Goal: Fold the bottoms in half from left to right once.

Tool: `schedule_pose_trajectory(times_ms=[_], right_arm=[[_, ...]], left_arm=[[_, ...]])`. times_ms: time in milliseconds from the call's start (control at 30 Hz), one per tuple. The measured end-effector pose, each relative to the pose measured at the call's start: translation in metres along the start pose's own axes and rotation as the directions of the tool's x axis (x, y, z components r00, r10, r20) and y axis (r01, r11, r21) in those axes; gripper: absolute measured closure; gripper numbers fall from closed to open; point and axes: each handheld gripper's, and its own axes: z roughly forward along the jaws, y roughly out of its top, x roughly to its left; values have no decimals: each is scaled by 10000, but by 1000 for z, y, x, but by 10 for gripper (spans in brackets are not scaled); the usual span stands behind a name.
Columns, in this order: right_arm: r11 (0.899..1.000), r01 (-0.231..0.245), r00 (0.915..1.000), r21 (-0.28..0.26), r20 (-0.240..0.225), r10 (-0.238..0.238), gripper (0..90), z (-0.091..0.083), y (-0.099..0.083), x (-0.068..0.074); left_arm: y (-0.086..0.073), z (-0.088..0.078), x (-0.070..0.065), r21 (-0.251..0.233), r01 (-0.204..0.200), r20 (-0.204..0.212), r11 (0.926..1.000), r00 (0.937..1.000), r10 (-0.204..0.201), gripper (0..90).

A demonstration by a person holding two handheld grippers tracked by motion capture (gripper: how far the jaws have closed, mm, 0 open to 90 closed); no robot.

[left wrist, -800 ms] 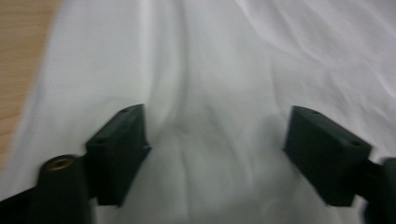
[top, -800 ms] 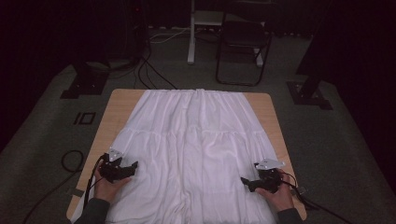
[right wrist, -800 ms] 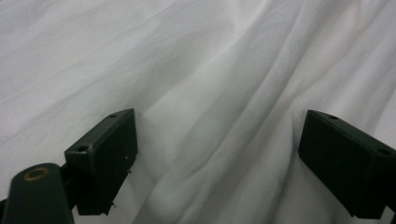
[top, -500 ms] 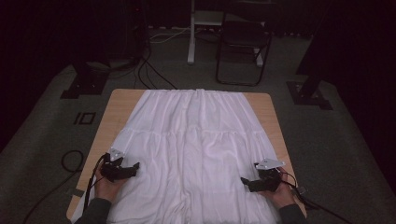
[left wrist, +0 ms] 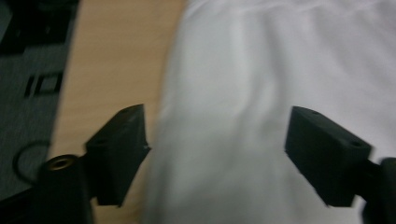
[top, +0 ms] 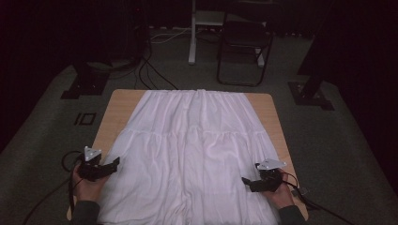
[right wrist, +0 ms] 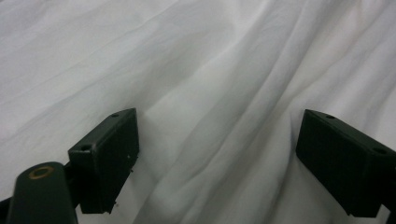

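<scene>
A white pleated garment (top: 197,140) lies spread flat over a wooden table (top: 119,105). My left gripper (top: 112,164) is open at the garment's near left edge, held level and pointing inward. In the left gripper view its jaws (left wrist: 217,116) stand wide apart over the cloth's edge (left wrist: 261,70), with bare table wood (left wrist: 112,60) to their left. My right gripper (top: 246,181) is open at the near right side and points inward over the cloth. In the right gripper view, wrinkled white cloth (right wrist: 187,60) lies under the spread jaws (right wrist: 219,116). Nothing is gripped.
A dark folding chair (top: 244,42) and a white stand post (top: 192,33) are on the carpet beyond the table. Cables (top: 150,70) run across the floor. Black stand bases (top: 84,86) (top: 312,93) flank the table's far corners.
My left gripper has shifted a little to the left, toward the garment's left edge. The right gripper has stayed about where it was. The garment lies as before.
</scene>
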Motion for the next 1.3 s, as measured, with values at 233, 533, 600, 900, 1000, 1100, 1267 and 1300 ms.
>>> schedule_pose_trajectory(times_ms=[233, 533, 600, 900, 1000, 1100, 1267, 1300], right_arm=[[10000, 5, 10000, -3, 0, -5, 125, 0, 0, 0], [10000, -41, 10000, -20, 26, 41, 148, 0, 0, 1], [9999, -131, 9999, -90, 30, 131, 336, -5, 0, 1], [9788, -1995, 9105, -464, 3605, 2027, 112, -52, -15, -29], [9638, -2618, 9016, -502, 3437, 2628, 106, -53, -26, -36], [9572, -2889, 9083, -154, 3115, 2792, 106, -46, -32, -38], [9637, -2671, 9315, 69, 2582, 2563, 464, -44, -30, -36], [9643, -2645, 9340, 99, 2517, 2536, 620, -46, -29, -37]], left_arm=[[-11, 7, 9, 583, 469, 594, 9972, 9970, -503, 151], [-14, 6, -45, 1024, -1552, 1030, 9826, 9841, 1447, 152], [-12, 4, -50, 1006, -1797, 1252, 9786, 9780, 1667, 228], [-9, 1, -52, 971, -1913, 1863, 9767, 9675, 1709, 822], [-9, 1, -51, 976, -1938, 1875, 9762, 9669, 1732, 840], [-9, 1, -50, 947, -1923, 1894, 9767, 9667, 1720, 846], [-7, 1, -47, 1017, -2120, 1133, 9720, 9731, 2004, 859], [-6, 1, -44, 1044, -2123, 900, 9716, 9750, 2033, 861]])
